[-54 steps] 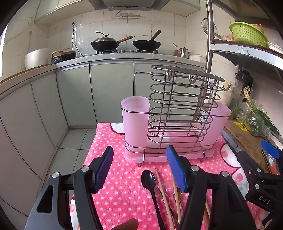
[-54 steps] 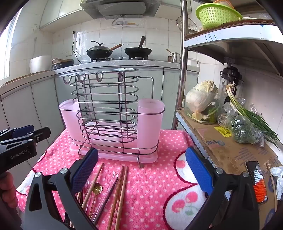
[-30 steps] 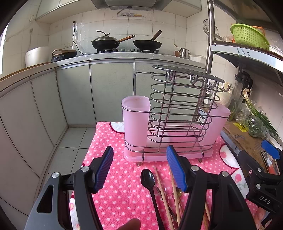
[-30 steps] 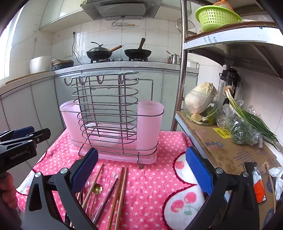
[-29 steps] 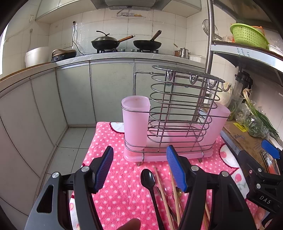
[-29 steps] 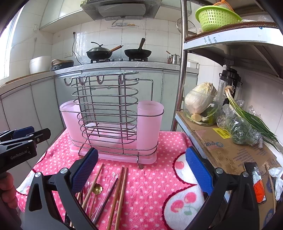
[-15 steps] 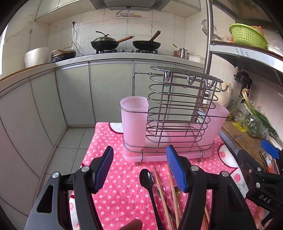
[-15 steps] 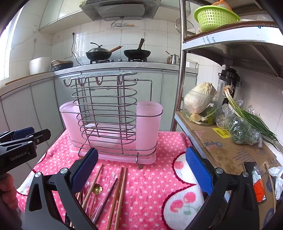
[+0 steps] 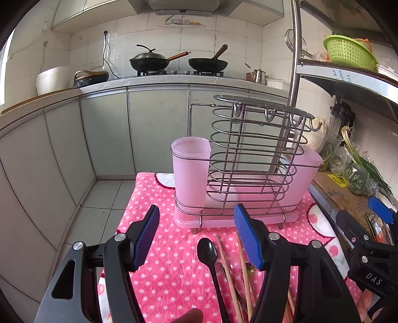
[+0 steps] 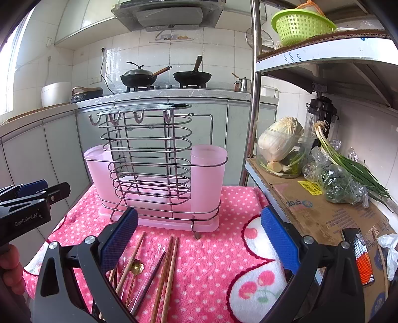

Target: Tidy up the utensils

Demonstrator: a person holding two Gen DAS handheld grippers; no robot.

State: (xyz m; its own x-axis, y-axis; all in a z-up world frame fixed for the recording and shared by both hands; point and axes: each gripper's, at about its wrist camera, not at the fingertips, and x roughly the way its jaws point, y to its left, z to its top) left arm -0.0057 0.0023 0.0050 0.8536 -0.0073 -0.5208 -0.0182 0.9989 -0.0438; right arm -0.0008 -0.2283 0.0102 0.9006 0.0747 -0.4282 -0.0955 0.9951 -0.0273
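Left gripper (image 9: 196,238) jaws apart, nothing between the ribbed blue pads (image 9: 146,237), held above the pink cloth (image 9: 161,268). Right gripper (image 10: 199,238) jaws wide apart too, empty, blue pads (image 10: 279,239) with fine grid texture, black plastic arms with silver bolts.

Utensils lie loose on the cloth just in front of both grippers: black plastic spoon (image 9: 210,258) at the left edge of the bunch, wooden chopsticks (image 10: 168,273) side by side, one dark chopstick (image 10: 149,280), a small gold flower-shaped spoon end (image 10: 137,265). All flat, roughly parallel, pointing at the rack.

Rack (image 10: 149,161) stands upright just behind the utensils: chrome wire loops, hooks along the top, on a frosted pink plastic tray. Pink plastic cup (image 10: 207,176) at one end, wider pink bin (image 9: 302,174) at the other. Nothing visible inside either.

Cloth is fuzzy, pink with white dots and cherry patches, covering a small table.

Room: grey cabinet fronts (image 9: 104,139), pale counter, white wall tiles, two black pans (image 9: 179,62) on the stove. Metal shelf on the right with green plastic basket (image 10: 301,23), cabbage (image 10: 278,139), green onions (image 10: 353,164), cardboard (image 10: 323,213).
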